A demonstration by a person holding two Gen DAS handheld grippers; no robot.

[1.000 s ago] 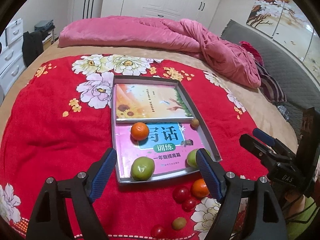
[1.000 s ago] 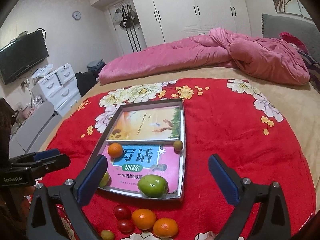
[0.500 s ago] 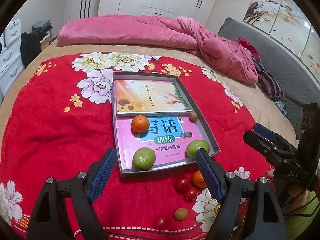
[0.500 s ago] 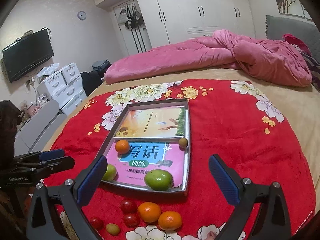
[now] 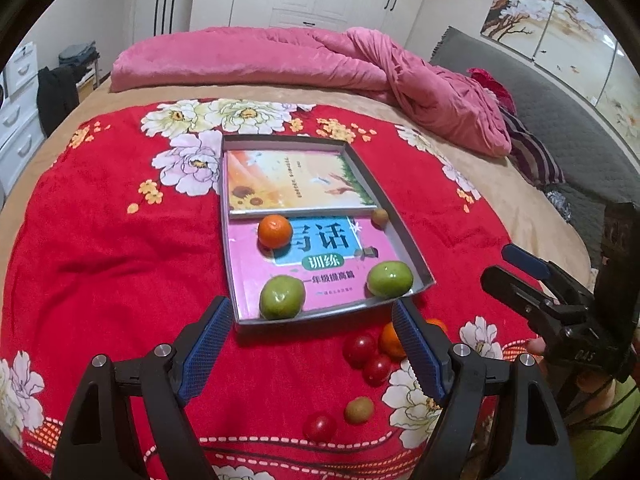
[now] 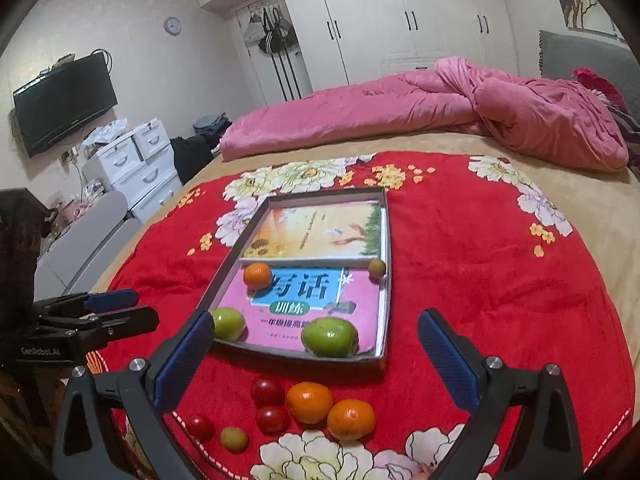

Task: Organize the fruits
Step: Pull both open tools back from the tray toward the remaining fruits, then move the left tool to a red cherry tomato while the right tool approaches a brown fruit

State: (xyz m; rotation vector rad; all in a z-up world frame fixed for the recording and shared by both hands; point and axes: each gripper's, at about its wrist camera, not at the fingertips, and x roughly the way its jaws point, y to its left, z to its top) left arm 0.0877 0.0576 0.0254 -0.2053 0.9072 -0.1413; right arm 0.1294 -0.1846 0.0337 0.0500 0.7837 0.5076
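While both grippers hang over the near edge of the red blanket (image 6: 500, 280), nothing is gripped yet: the job looks part done, w/ some fruit in the grey tray (image 6: 385, 280) and the rest loose on the blanket in front of it.

Going left to right in the right wrist view: left gripper (image 5: 310, 344), jaws wide apart, empty. In the tray, a green fruit (image 6: 227, 323) sits at the near left corner, an orange (image 6: 258, 275) beside the divider, a second green fruit (image 6: 329, 337) against the near wall, and a small brown fruit (image 6: 376, 268) by the right wall. Loose, near the blanket's front edge: cherry tomatoes (image 6: 267, 391), a small brownish fruit (image 6: 234, 439), then two oranges (image 6: 310, 402). Right gripper (image 6: 312, 360) also spread wide, empty, roughly above those loose pcs.

Next move, prob.: drop onto one loose orange, close, lift over the tray's near wall.

Room: the oranges touch each other and the tomatoes crowd in just beside, so finger clearance is tight. The tray's near wall is low; open floor remains mid-tray. The blanket is clear to the right.
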